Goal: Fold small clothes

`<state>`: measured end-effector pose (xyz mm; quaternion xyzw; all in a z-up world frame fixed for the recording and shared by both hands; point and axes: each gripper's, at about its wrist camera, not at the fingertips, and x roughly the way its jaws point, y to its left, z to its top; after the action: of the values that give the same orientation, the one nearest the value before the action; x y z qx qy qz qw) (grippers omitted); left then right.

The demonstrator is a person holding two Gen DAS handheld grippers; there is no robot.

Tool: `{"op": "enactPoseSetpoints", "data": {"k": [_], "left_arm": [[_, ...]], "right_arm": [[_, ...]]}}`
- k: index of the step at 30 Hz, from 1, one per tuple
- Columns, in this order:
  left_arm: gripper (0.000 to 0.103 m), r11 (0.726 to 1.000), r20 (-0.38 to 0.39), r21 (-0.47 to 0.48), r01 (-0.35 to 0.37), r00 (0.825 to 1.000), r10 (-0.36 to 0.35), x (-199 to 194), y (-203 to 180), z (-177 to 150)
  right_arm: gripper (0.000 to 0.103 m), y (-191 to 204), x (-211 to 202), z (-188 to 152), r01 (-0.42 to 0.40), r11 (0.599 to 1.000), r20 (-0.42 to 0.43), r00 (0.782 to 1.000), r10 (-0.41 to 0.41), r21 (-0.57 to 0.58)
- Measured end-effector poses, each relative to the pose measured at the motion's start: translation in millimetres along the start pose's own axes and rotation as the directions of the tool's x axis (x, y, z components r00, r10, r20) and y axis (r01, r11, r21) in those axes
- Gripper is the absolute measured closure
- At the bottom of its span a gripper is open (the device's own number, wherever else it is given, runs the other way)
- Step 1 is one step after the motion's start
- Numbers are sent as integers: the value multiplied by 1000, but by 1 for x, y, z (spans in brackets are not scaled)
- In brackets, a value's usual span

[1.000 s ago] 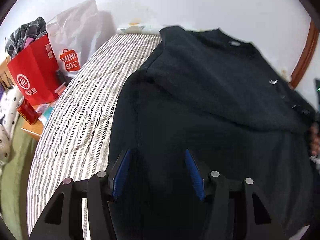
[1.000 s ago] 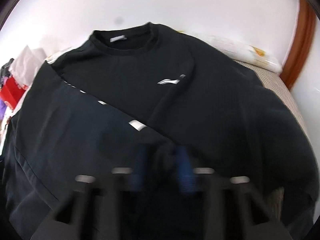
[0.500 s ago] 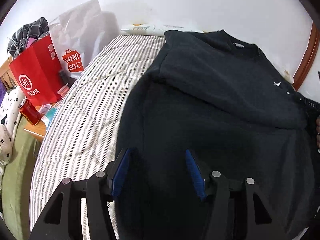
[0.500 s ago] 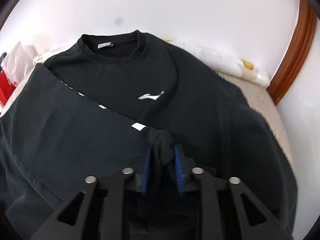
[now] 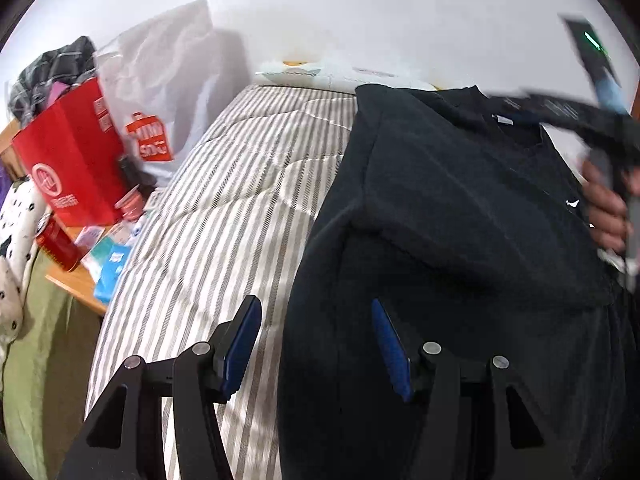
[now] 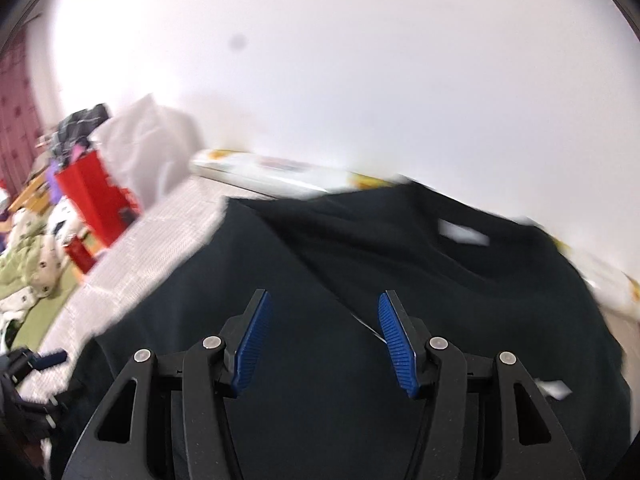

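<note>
A black sweatshirt (image 5: 460, 208) lies on the striped bed (image 5: 224, 216), neck at the far end, with one sleeve folded across its front. My left gripper (image 5: 316, 316) is open and empty, low over the sweatshirt's left edge. My right gripper (image 6: 322, 312) is open and empty above the sweatshirt (image 6: 360, 280). That view is blurred by motion. The right gripper and the hand holding it also show at the right edge of the left wrist view (image 5: 604, 128).
A red paper bag (image 5: 72, 160) and a white plastic bag (image 5: 160, 104) stand to the left of the bed over a cluttered wooden side table (image 5: 80, 280). A pillow (image 5: 340, 74) lies against the white wall at the bed's head.
My right gripper has let go of the sleeve it held, opened, and swung up and to the left. My left gripper has shifted left toward the sweatshirt's edge and stays open.
</note>
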<state>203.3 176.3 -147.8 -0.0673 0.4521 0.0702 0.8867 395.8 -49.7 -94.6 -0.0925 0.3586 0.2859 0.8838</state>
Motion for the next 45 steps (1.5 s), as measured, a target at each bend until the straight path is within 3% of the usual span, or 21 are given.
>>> {"op": "enactPoseSetpoints", "data": {"k": [4,7,9,10,11,12,16,21,24,29,32,35,37,42,45], "left_arm": [[51,999,7,38,13,1000,-14,13,-4,12],[61,998,5,50,24,1000,-24,22,-5,17],[67,998,-3,38,56,998,-56,29,-4,20],[71,997,10,37,70,997,-70,29,-5,22],[88,997,23,41,72,997,-73,28,-6,24],[96,997,31,41,68,997,-70,27,-6,25],[96,993,22,-22,113,993,-113,28,10,27],[96,982,-2,-82,171,985,-171,36,23,26],[93,983,-5,-85,165,986,-166,35,22,25],[87,982,-13,-100,159,987,-161,29,25,22],[77,985,1,-95,144,990,-144,19,26,21],[57,985,34,-76,152,988,-150,7,21,22],[56,988,51,-57,147,988,-144,5,16,27],[56,993,59,-36,110,992,-108,20,2,45],[56,1000,46,-24,17,999,-15,34,-1,49]], "right_arm": [[48,32,53,33,-40,998,-20,999,39,-51],[49,45,97,50,-63,996,-51,997,60,-58],[65,48,125,55,-87,995,-82,993,83,-53],[80,49,138,58,-115,993,-107,988,111,-34],[89,49,146,60,-136,991,-122,984,134,-14],[92,51,150,62,-151,989,-117,982,149,-2],[94,62,156,75,-201,979,-45,978,202,10],[94,81,187,75,-157,988,-85,984,156,-12],[91,82,185,76,-147,989,-89,985,145,-13],[74,66,151,70,-145,989,-78,986,145,4],[72,44,109,55,-83,997,-49,995,82,-7],[70,10,62,29,-7,1000,-40,999,7,3],[67,-17,28,6,62,998,-28,998,-62,15],[58,-94,-48,-66,272,957,-65,962,-266,98],[57,-140,-86,-120,386,908,-126,921,-369,163]]}}
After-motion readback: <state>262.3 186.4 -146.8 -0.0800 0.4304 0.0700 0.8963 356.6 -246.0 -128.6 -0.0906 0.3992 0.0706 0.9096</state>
